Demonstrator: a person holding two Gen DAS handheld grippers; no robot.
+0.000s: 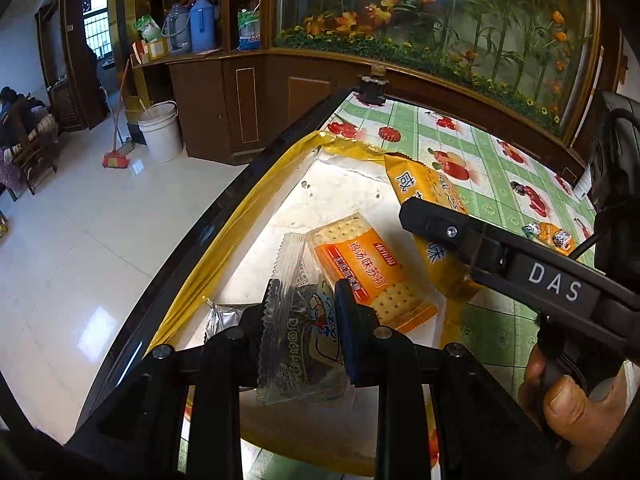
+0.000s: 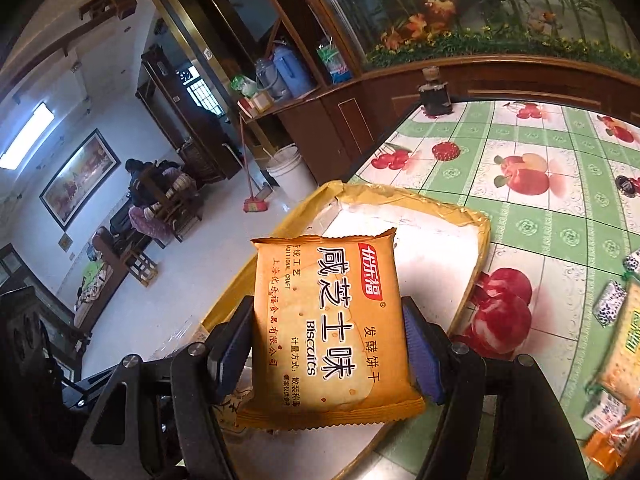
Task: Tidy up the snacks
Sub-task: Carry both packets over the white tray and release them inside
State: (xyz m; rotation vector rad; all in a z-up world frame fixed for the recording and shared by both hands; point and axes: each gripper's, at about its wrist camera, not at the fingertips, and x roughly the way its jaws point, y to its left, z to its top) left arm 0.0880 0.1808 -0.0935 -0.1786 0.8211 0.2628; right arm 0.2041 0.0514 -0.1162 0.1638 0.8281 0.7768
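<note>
- Your left gripper [image 1: 306, 312] is clamped on a clear snack packet [image 1: 298, 340] with dark contents, holding it over the near end of the tray [image 1: 224, 248].
- Your right gripper [image 2: 328, 344] is clamped on a yellow biscuit packet [image 2: 328, 328], one pad on each long side, holding it above the tray [image 2: 478, 240]; from the left camera the same packet [image 1: 428, 216] shows beside the right gripper [image 1: 440, 224].
- An orange cracker packet [image 1: 368, 276] lies flat in the tray, just beyond the clear packet and left of the yellow one.
- A silver packet [image 1: 218, 316] lies at the tray's near left edge, partly hidden by the left gripper.
- The tray sits at the left edge of the table [image 2: 560, 184], on its green fruit-print cloth.
- More snacks [image 2: 616, 340] lie on the cloth to the right of the tray, well apart from it.
- A dark jar [image 2: 434, 96] stands at the far corner of the table.
</note>
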